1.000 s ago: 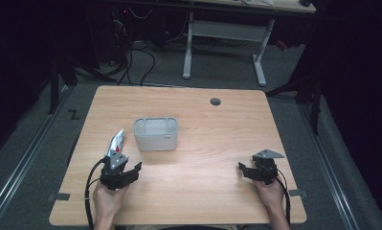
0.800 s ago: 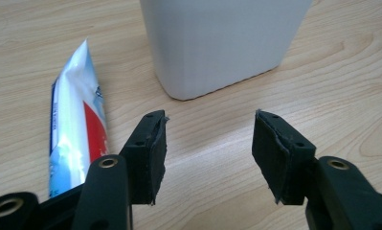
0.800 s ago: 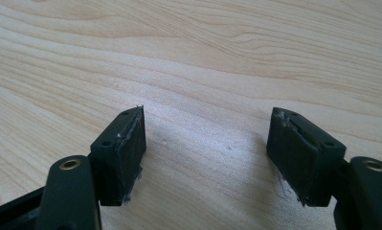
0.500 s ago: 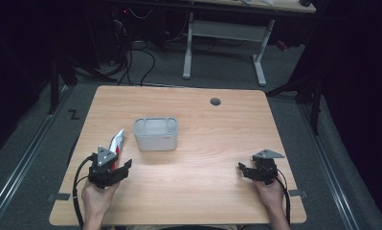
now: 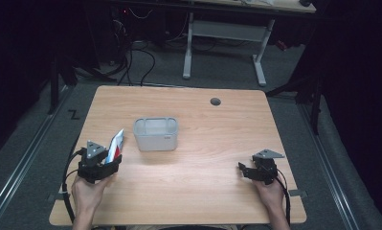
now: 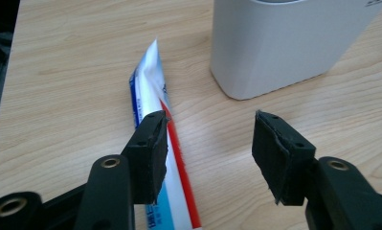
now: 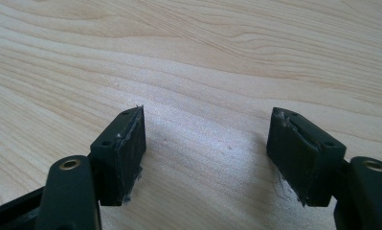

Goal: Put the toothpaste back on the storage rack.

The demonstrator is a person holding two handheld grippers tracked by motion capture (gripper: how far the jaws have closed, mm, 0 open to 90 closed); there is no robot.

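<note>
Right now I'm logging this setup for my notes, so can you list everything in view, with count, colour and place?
Table: one, light wood, centre of the high view.
Cable hole: one, dark, far side of the tabletop.
Container: one, pale grey-white, open-topped, standing left of the table's middle.
Toothpaste tube: one, white with blue and red, lying flat left of the container, partly under the left gripper.
Desk frame: one, white-legged, on the floor beyond the table.
Floor cables: several, black, beyond the table.
Left gripper: one, black, open, over the tube.
Right gripper: one, black, open, over bare wood.
</note>
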